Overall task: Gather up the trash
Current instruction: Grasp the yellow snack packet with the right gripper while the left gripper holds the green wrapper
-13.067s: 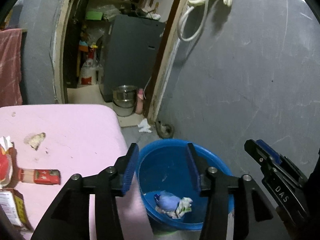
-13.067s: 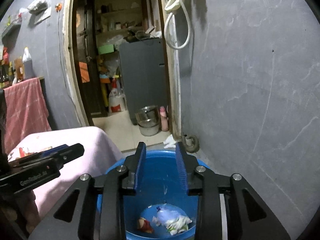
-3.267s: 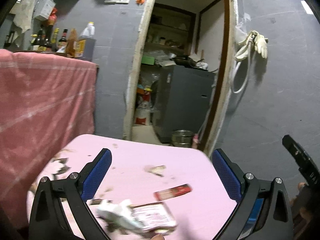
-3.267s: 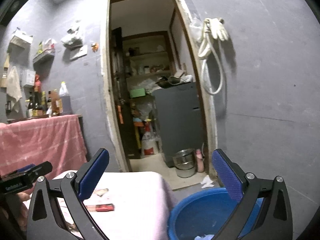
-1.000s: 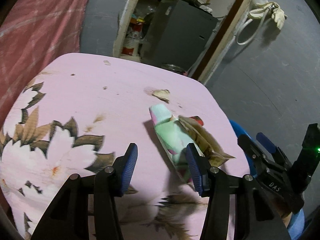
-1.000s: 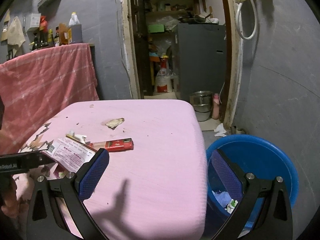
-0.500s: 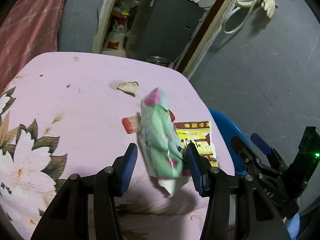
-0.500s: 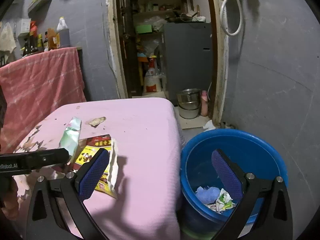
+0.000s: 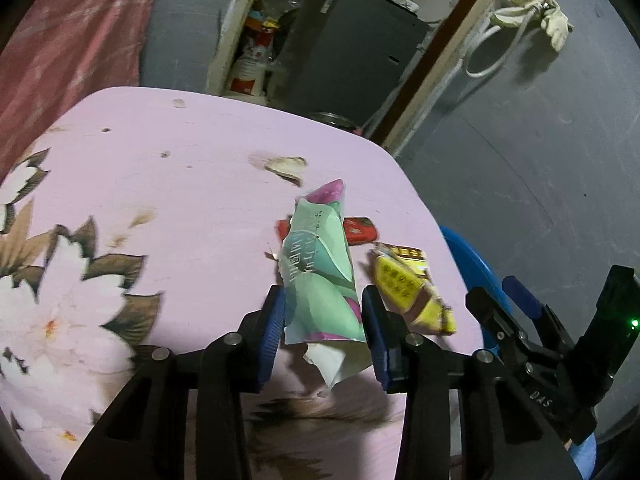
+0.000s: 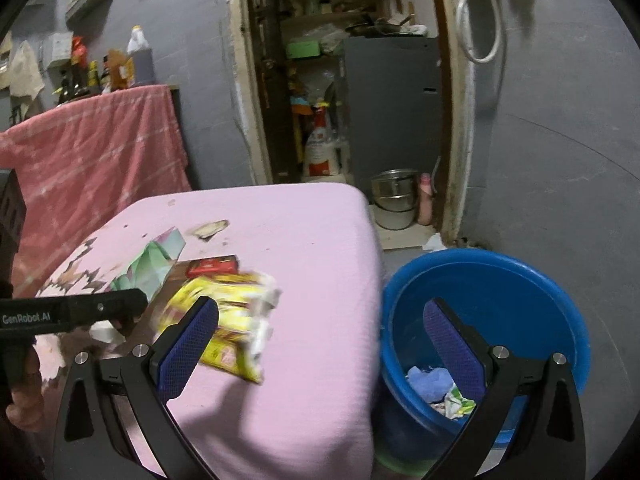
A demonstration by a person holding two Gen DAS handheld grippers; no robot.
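My left gripper (image 9: 323,334) is shut on a green and pink wrapper (image 9: 320,276) and holds it above the pink table (image 9: 168,184). The wrapper also shows in the right wrist view (image 10: 154,262). A yellow packet (image 9: 408,288) (image 10: 230,320) looks blurred beside it, near the table's right edge; whether it rests on the table I cannot tell. A red pack (image 9: 360,231) (image 10: 213,266) lies on the table. My right gripper (image 10: 320,340) is open and empty, between the table edge and the blue bucket (image 10: 552,292), which holds crumpled trash (image 10: 434,386).
A dried scrap (image 9: 286,166) lies farther back on the table. A pink cloth (image 10: 92,152) hangs at the left. Behind is a doorway with a grey cabinet (image 10: 392,104), a steel pot (image 10: 392,196) and a hose (image 10: 480,12) on the wall.
My left gripper has carried the green wrapper right, toward the bucket. The yellow packet has shifted right and blurs with motion. My right gripper has narrowed but stays open.
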